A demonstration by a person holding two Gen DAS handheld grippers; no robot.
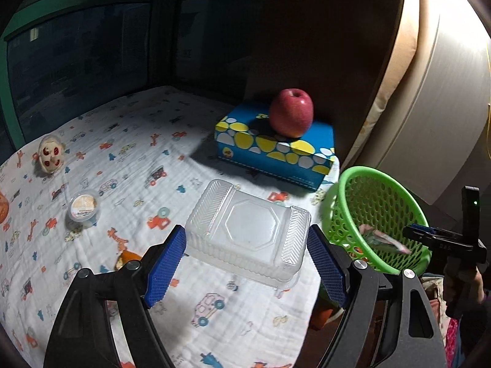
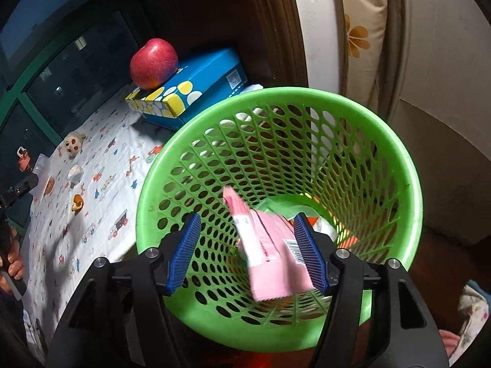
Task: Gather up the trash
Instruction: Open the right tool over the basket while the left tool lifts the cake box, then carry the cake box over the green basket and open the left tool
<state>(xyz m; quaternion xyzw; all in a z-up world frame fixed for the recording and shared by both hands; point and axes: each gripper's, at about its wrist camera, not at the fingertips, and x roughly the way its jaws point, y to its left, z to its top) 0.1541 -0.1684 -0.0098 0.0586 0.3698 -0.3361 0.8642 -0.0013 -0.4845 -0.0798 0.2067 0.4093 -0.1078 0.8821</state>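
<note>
A clear plastic clamshell box (image 1: pixel 248 233) sits between the blue pads of my left gripper (image 1: pixel 247 260), lifted a little above the patterned cloth (image 1: pixel 138 159). The pads touch its two ends. My right gripper (image 2: pixel 245 251) is open above the green mesh basket (image 2: pixel 396 165), which also shows in the left wrist view (image 1: pixel 346 184). A pink wrapper (image 2: pixel 270 257) is blurred between its fingers, leaning on the right pad and dropping into the basket. Other scraps lie at the basket's bottom (image 2: pixel 319 224).
A red apple (image 1: pixel 291 112) rests on a blue tissue box (image 1: pixel 276 147) at the back. A small round lidded cup (image 1: pixel 83 207), a face-printed toy (image 1: pixel 50 156) and an orange scrap (image 1: pixel 127 259) lie on the cloth. Dark windows stand behind.
</note>
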